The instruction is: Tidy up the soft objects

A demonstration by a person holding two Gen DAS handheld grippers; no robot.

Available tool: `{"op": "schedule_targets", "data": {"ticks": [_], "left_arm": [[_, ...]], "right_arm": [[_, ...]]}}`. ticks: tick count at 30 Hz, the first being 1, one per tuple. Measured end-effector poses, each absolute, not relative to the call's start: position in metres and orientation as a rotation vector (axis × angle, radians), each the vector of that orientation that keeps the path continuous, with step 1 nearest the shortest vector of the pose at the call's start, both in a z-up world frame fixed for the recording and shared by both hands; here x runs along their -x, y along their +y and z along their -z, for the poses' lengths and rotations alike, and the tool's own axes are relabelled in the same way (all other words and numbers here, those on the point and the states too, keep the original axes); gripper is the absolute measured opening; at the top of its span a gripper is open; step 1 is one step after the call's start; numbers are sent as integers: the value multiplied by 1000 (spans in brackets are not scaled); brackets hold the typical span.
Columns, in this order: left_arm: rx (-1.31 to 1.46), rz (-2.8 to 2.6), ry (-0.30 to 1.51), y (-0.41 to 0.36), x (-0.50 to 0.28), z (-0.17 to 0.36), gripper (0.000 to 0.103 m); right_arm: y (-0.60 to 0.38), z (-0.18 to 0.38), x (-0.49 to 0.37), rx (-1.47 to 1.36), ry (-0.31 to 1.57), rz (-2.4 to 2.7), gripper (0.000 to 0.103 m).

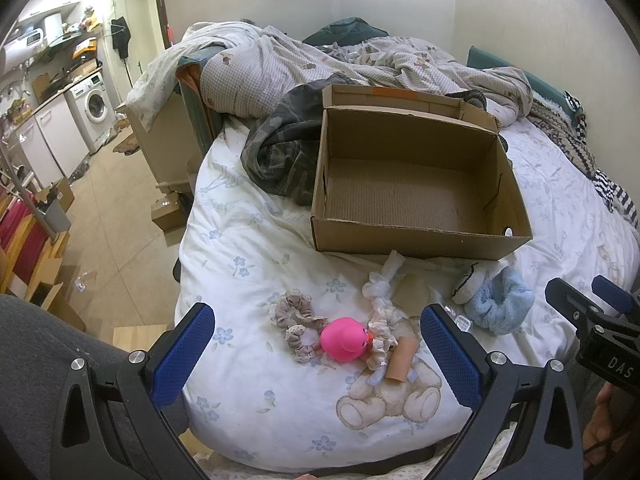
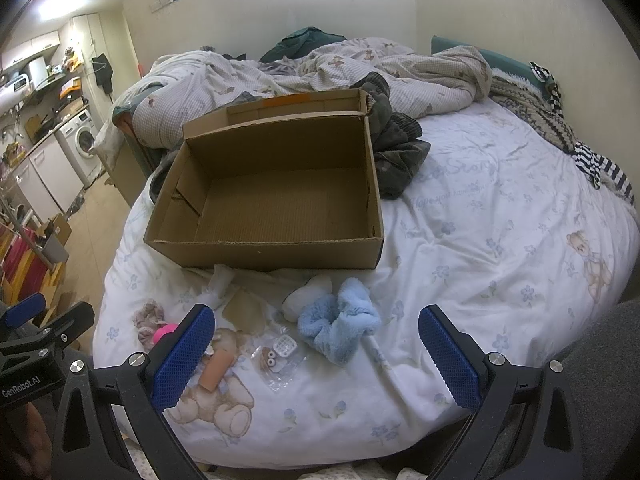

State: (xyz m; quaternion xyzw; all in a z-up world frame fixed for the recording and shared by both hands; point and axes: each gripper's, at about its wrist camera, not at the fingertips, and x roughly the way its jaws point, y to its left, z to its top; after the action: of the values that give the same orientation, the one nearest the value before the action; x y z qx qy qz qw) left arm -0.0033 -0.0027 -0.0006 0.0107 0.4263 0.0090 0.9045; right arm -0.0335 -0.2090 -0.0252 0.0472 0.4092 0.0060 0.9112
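Observation:
An empty open cardboard box (image 1: 408, 188) sits on the bed; it also shows in the right wrist view (image 2: 276, 200). In front of it lie a pink rubber duck (image 1: 343, 339), a beige scrunchie (image 1: 296, 322), a white lacy scrunchie (image 1: 380, 332), a tan tube (image 1: 402, 360), a fluffy blue scrunchie (image 1: 500, 300) (image 2: 340, 322) and a white soft item (image 2: 308, 296). My left gripper (image 1: 316, 356) is open just before the duck. My right gripper (image 2: 316, 356) is open, near the blue scrunchie.
A crumpled duvet (image 1: 320, 60) and dark clothes (image 1: 280, 148) lie behind and beside the box. The bed's left edge drops to a tiled floor (image 1: 116, 208) with boxes and a washing machine (image 1: 94, 106). A small plastic bag of parts (image 2: 280, 356) lies near the blue scrunchie.

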Motion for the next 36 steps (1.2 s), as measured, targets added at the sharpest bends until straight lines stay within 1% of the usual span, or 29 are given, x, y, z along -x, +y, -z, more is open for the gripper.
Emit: {"op": "schedule_targets", "data": {"ticks": [22, 27, 34, 36], "left_arm": [[-25, -16, 895, -3, 1, 4, 103], [-27, -11, 961, -1, -14, 2, 103], [-26, -34, 1048, 20, -57, -4, 103], [-28, -29, 1106, 27, -73, 3, 103]], "right_arm": [[-209, 25, 33, -99, 851, -17, 103], [-212, 24, 26, -126, 887, -37, 103], [-227, 23, -14, -212, 996, -68, 103], [-231, 27, -27, -211, 1045, -75, 103]]}}
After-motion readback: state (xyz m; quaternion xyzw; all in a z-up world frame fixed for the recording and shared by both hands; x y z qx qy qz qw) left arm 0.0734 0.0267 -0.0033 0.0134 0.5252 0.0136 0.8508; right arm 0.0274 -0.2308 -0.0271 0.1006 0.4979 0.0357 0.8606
